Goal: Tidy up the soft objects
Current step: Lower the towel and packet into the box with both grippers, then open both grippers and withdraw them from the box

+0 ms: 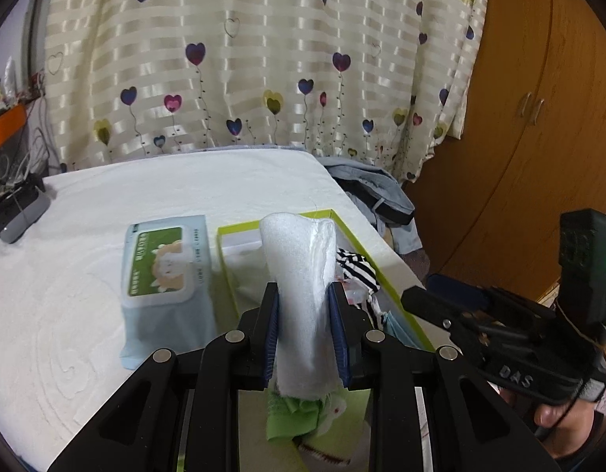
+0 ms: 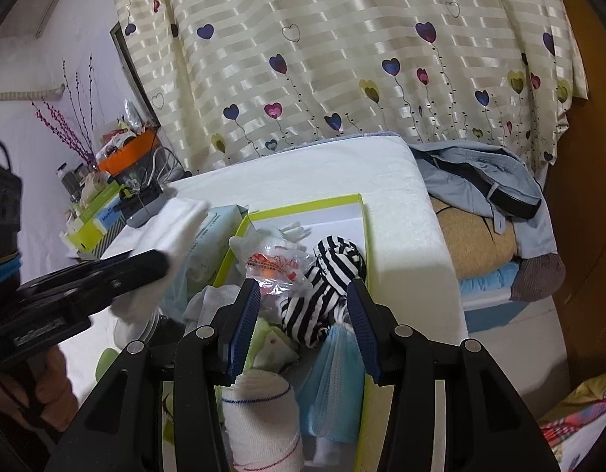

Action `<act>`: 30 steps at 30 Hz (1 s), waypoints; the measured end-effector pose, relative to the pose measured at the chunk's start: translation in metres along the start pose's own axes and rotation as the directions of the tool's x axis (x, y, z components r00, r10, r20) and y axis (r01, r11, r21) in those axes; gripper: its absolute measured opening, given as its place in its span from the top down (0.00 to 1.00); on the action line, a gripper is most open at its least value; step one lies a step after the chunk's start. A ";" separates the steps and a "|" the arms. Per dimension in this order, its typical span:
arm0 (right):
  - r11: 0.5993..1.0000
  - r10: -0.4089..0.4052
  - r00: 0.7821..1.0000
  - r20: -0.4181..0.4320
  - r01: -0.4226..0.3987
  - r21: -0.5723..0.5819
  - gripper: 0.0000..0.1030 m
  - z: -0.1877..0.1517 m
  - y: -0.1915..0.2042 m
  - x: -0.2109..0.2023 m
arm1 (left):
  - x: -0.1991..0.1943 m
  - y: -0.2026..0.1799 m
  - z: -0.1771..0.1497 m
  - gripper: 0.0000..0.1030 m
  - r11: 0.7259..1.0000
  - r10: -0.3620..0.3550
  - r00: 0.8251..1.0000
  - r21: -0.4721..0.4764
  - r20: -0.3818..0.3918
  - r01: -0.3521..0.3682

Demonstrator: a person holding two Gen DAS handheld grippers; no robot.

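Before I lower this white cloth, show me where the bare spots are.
The far end of the green box is bare, beyond the striped cloth. The white tabletop is open left of the wipes pack and behind it. The box's near half is crowded under the open right gripper.

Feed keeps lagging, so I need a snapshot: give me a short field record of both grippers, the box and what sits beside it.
left gripper: shut on white cloth, lifted above the box
right gripper: open, empty, over the striped cloth
green box: open, on the white-covered table
box contents: striped cloth, blue mask, bandage roll, plastic packets
beside box: wipes pack, on its left
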State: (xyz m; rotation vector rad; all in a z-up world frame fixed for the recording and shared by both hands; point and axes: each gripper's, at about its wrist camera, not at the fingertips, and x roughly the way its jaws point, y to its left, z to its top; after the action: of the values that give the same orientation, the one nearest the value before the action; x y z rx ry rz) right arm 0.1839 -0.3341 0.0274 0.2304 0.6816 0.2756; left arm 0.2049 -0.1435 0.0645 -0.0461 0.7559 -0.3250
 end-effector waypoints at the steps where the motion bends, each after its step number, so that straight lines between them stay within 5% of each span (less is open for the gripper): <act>1: 1.000 0.002 1.000 0.001 -0.002 0.001 0.54 0.000 -0.001 -0.001 | 0.002 -0.002 0.001 0.78 1.000 -0.006 1.000 0.000 -0.003 0.006; 19: 0.999 -0.015 1.000 0.012 0.014 0.049 0.54 -0.006 -0.025 -0.013 | 0.063 -0.024 0.008 0.75 0.999 -0.032 0.994 -0.018 -0.100 0.030; 30: 1.000 -0.015 1.000 0.018 0.015 0.025 0.54 -0.007 -0.019 -0.019 | 0.053 -0.021 0.005 0.64 0.998 -0.058 0.995 -0.028 -0.085 0.056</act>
State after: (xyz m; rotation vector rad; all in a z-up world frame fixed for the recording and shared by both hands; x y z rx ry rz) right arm 0.1682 -0.3571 0.0275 0.2514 0.6690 0.2505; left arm 0.2388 -0.1796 0.0364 -0.0788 0.8449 -0.3731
